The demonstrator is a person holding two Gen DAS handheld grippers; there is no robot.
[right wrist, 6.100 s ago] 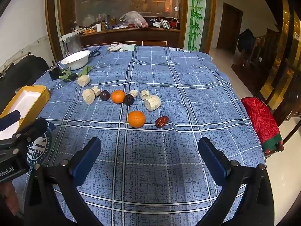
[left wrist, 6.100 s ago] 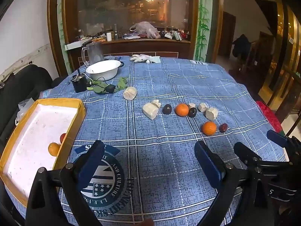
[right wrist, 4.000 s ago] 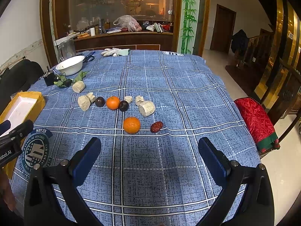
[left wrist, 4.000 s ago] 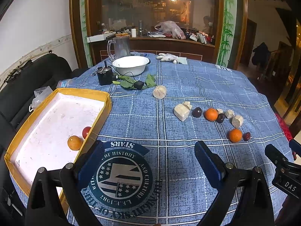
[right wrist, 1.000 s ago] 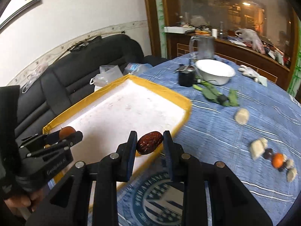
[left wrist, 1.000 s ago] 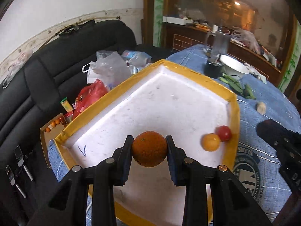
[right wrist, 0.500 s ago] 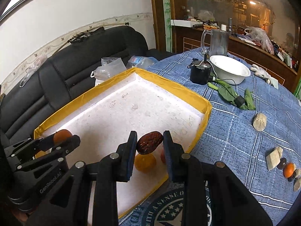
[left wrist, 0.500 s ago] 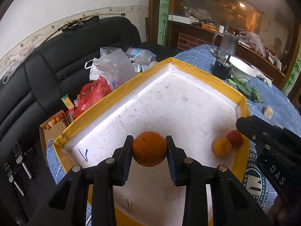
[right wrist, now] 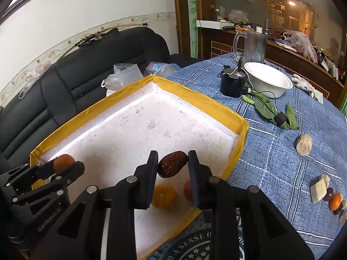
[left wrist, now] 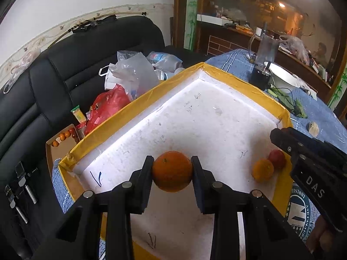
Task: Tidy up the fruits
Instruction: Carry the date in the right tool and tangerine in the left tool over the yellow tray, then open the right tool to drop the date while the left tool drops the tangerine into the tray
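Left claw: closed on an orange, both pads pressed to its sides, held at lower centre of the left wrist frame above the white floor of the yellow-rimmed tray.

Right claw: closed on a dark red date, held tilted between the pads at lower centre of the right wrist frame, over the tray's near right corner.

Tray contents: a smaller orange and a red fruit lie touching each other at centre right of the left wrist frame, against the tray's right wall. In the right wrist view both are partly hidden behind the claw, so their outlines are unclear.

Desk: blue checked cloth. At the right edge of the right wrist frame lie pale chunks and another orange, well apart from the tray
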